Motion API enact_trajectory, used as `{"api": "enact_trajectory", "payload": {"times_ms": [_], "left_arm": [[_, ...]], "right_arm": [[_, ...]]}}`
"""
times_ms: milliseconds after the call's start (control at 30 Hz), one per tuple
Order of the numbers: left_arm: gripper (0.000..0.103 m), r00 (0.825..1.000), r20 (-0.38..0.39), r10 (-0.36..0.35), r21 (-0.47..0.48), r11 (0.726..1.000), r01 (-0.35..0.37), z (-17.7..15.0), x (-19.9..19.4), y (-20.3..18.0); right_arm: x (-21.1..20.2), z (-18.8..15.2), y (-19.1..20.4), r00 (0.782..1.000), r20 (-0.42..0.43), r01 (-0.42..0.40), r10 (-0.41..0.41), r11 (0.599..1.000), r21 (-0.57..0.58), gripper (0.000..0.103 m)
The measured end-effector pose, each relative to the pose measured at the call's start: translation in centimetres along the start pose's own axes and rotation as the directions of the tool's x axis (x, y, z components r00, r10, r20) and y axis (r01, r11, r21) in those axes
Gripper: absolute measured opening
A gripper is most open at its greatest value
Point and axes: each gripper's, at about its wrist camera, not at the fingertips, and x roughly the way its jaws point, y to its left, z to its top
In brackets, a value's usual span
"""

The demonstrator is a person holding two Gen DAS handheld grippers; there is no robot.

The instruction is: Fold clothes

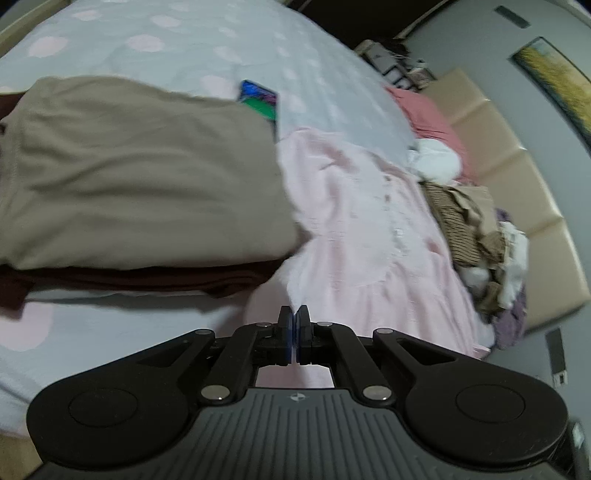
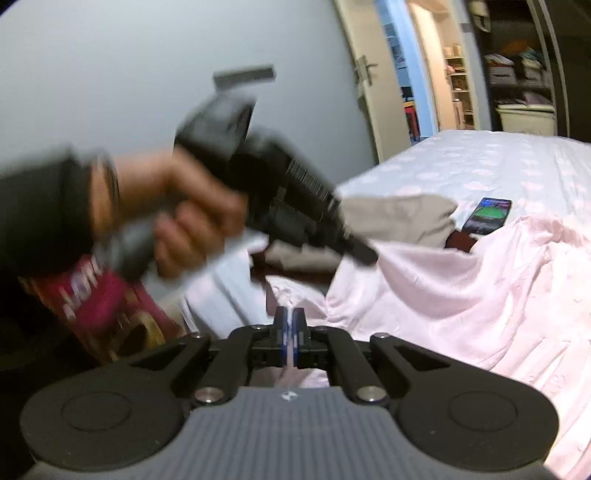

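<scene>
Left gripper and right gripper pinching soft, rumpled pink garment

Crumpled pale pink garment lies spread on the bed.

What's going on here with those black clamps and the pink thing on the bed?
A person is folding laundry on a bed, holding a two-finger clamp in each hand. Both the left gripper and the right gripper are shut on the edge of a pink garment, which lies crumpled. Beside it sits a folded tan garment on a dark red one, with a phone behind and a pile of unfolded clothes by the headboard.
</scene>
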Motion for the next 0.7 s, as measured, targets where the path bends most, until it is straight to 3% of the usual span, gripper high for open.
{"api": "enact_trajectory", "payload": {"times_ms": [200,467,600,700], "left_arm": [[0.002,0.998,0.033,-0.052,0.022,0.998,0.051,0.4,-0.1,-1.5],[0.003,0.985,0.039,-0.167,0.068,0.984,0.164,2.0,1.8,-6.3],[0.003,0.975,0.025,-0.22,0.185,0.96,0.212,3.5,3.5,-11.8],[0.005,0.974,0.044,-0.223,0.255,0.945,0.205,4.0,4.9,-14.9]], "right_arm": [[-5.0,2.8,-4.4,0.996,0.081,0.011,-0.027,0.982,0.187,0.003],[-11.8,3.2,-9.9,0.983,0.165,0.016,-0.085,0.924,0.383,0.003],[-17.4,2.9,-13.8,0.96,0.243,-0.003,-0.14,0.862,0.506,0.003],[-21.2,1.1,-17.8,0.93,0.263,0.043,-0.256,0.789,0.613,0.003]]}}
